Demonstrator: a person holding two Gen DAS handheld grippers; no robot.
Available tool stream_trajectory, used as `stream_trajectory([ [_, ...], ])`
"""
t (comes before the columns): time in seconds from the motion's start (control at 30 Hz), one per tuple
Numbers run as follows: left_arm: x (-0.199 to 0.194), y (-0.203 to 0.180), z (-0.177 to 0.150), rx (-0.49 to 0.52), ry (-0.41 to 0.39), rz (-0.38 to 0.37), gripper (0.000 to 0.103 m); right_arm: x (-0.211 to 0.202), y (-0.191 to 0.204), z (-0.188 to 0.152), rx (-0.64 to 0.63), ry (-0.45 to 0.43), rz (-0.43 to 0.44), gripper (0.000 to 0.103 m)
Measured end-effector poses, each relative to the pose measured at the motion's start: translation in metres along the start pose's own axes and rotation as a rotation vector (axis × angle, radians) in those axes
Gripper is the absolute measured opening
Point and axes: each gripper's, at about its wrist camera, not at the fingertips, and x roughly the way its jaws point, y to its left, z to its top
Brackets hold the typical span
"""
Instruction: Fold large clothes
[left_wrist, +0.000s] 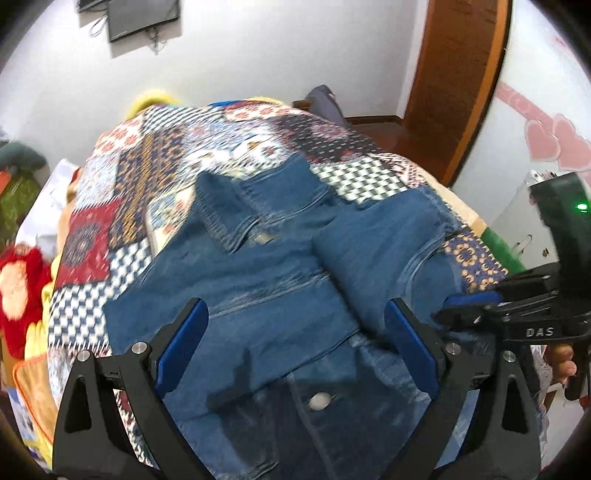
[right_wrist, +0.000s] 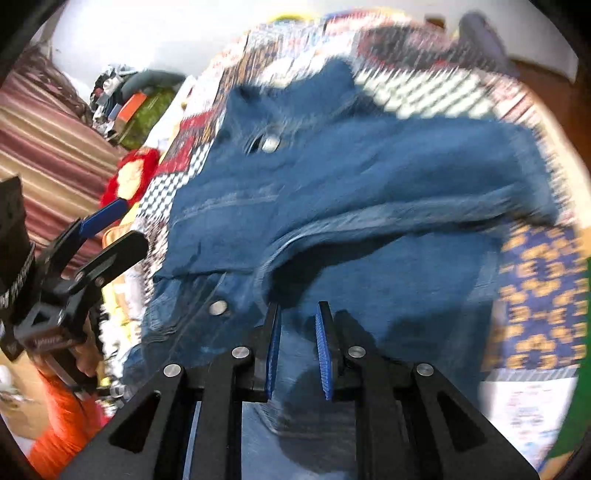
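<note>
My left gripper (left_wrist: 295, 339) is hanging over the denim jacket (left_wrist: 280, 295) with its jaws standing wide apart; its blue pads (left_wrist: 181, 347) are flanking bare denim and nothing is lying between them. My right gripper (right_wrist: 297, 350) is pointing steeply down at the same garment with its jaws drawn narrow, close to fully closed. Only a slim gap is showing between its blue pads (right_wrist: 323, 354), and the blur is keeping me from telling whether any cloth is pinched there.

In the left wrist view, my right gripper (left_wrist: 472, 310) is appearing at the right edge, its fingers meeting near the jacket's right side, with my hand's fingertips (left_wrist: 563, 360) curling round the handle below it. In the right wrist view, my left gripper (right_wrist: 110, 229) is showing at the left edge, jaws parted, beside an orange sleeve (right_wrist: 66, 424).

The denim jacket (right_wrist: 351, 206) is lying spread on a patchwork quilt (left_wrist: 155, 173), its collar pointing away from me and one sleeve lying folded across the body. A metal snap button (left_wrist: 319, 400) is sitting on the near front panel, just ahead of the left jaws.

Beyond the quilt's left edge a red plush toy (left_wrist: 22, 295) is resting. A wooden door frame (left_wrist: 454, 74) and white wall are standing behind the bed.
</note>
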Motion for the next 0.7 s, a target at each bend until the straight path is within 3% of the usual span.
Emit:
stream_trajectory([
  [0.13, 0.013, -0.030, 0.025, 0.058, 0.002, -0.031, 0.097, -0.045, -0.023, -0.002, -0.028, -0.125, -0.119, 0.015],
  [0.3, 0.046, -0.077, 0.050, 0.154, 0.047, -0.077, 0.097, -0.086, -0.068, -0.007, 0.027, -0.216, -0.208, 0.015],
  [0.57, 0.114, -0.148, 0.059, 0.355, 0.155, -0.106, 0.097, -0.089, -0.123, -0.018, 0.152, -0.211, -0.219, 0.015],
  [0.7, 0.143, -0.161, 0.054, 0.386, 0.231, -0.120, 0.080, -0.071, -0.131, -0.023, 0.172, -0.175, -0.214, 0.015],
])
